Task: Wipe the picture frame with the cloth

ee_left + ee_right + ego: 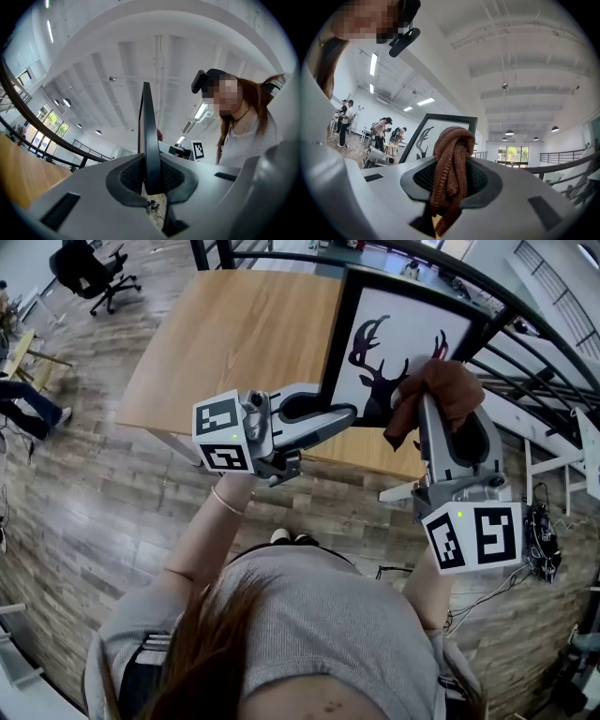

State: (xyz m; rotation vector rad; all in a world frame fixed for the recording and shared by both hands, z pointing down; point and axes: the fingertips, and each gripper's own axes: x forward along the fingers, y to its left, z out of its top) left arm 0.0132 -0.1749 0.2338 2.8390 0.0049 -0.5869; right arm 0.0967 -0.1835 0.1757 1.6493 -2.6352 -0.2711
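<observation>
The wiping step looks to be just at hand: the wooden bench (234,343) lies on the far side, and the picture frame (398,348), with its deer silhouette, stands tilted up over the bench's right near edge, face toward the person. It is held there rather than resting flat. The left gripper (349,414) reaches in from the left, angled a little upward, with its jaws pinched onto the frame's thin black left edge, which runs straight up between the pads in the left gripper view. The right gripper (433,407) points away from the person at the lower right part of the picture, its marker cube nearest the body. Its jaws are clamped on a bunched brown knitted cloth (451,159), which hangs at the glass; whether it touches cannot be told. The next move probably calls for pressing the cloth flat to the face and sweeping across while the left grip steadies the frame against the push.
</observation>
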